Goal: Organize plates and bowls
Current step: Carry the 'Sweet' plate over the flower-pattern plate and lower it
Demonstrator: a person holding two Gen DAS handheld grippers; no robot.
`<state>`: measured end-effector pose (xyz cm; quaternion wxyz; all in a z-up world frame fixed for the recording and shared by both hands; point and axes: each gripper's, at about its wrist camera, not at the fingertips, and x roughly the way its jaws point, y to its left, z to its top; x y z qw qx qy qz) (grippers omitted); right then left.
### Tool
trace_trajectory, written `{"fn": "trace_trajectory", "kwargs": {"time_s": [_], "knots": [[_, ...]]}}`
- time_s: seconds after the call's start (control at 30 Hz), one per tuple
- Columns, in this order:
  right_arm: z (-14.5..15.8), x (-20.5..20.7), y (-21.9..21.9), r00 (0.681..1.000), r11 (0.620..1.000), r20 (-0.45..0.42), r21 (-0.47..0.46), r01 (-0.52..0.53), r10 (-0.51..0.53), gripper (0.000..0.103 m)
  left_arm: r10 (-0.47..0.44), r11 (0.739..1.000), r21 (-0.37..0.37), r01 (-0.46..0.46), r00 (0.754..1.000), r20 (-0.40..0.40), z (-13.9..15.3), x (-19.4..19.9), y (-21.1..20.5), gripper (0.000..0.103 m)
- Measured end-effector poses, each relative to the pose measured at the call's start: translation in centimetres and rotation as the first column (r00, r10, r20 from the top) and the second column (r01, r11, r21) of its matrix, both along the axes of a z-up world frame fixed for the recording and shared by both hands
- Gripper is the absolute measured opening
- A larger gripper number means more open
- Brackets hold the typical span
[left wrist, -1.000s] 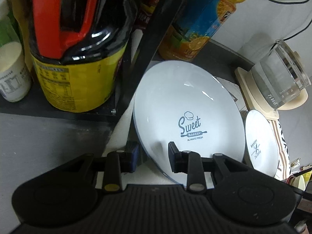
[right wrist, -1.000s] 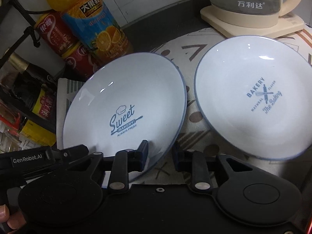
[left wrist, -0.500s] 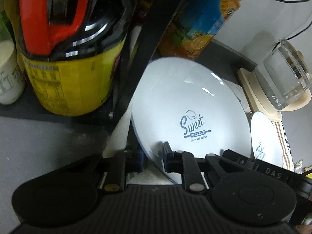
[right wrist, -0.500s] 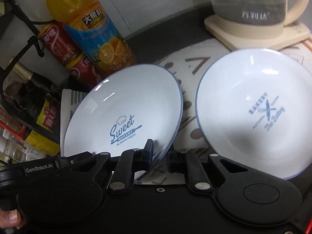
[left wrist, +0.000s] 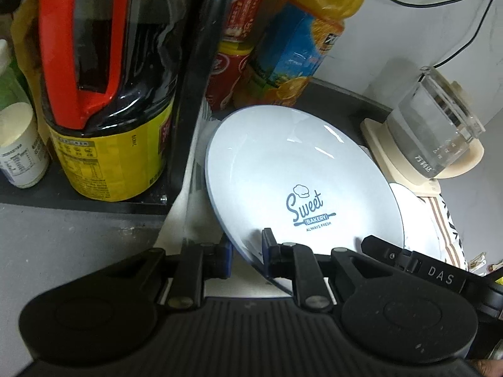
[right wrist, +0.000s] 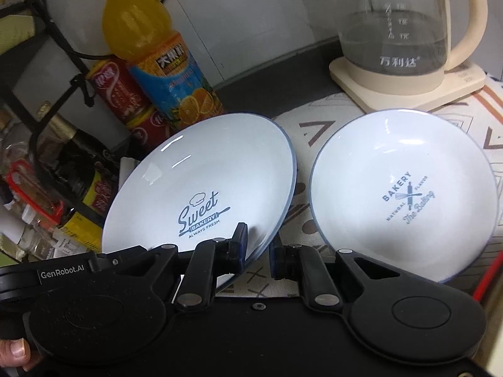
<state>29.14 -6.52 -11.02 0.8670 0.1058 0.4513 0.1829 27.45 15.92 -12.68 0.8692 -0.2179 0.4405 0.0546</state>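
Note:
A white plate printed "Sweet Bakery" [left wrist: 301,182] [right wrist: 204,188] is held tilted, lifted off the patterned cloth. My left gripper [left wrist: 246,259] is shut on its near rim from one side. My right gripper [right wrist: 256,251] is shut on the same plate's rim from the other side. A second white plate printed "Bakery, The Baking" [right wrist: 405,191] lies flat on the cloth to the right; only its edge [left wrist: 415,220] shows behind the held plate in the left wrist view.
A glass kettle [right wrist: 399,31] [left wrist: 437,138] on a cream base stands at the back right. An orange juice bottle [right wrist: 157,62] and red cans [right wrist: 116,91] stand behind the plate. A black rack [left wrist: 191,94] with a soy sauce jug [left wrist: 103,94] is on the left.
Both grippers have closed onto the Sweet Bakery plate's rim and tilted it up off the cloth. The second plate has not moved.

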Motion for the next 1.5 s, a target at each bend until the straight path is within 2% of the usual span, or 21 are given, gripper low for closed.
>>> {"fn": "trace_trajectory", "kwargs": {"time_s": [0.27, 0.57, 1.0, 1.5], "knots": [[0.9, -3.0, -0.5, 0.999, 0.999, 0.026, -0.005, -0.045, 0.045, 0.013, 0.021, 1.0, 0.018, -0.022, 0.999, 0.03, 1.2, -2.9, -1.4, 0.017], [1.9, -6.7, -0.9, 0.995, 0.995, 0.024, -0.008, -0.098, 0.098, 0.013, 0.067, 0.998, 0.015, -0.068, 0.997, 0.028, 2.0, -7.8, -2.5, 0.017], [1.6, -12.2, -1.5, 0.988, 0.986, 0.002, -0.048, -0.157, 0.157, 0.013, 0.109, 0.994, -0.003, -0.109, 0.994, -0.004, 1.2, -14.8, -3.8, 0.017], [1.3, -15.4, -2.0, 0.984, 0.981, -0.022, -0.066, -0.181, 0.18, 0.013, 0.122, 0.992, -0.019, -0.123, 0.992, -0.039, 0.5, -19.0, -4.8, 0.018]]}}
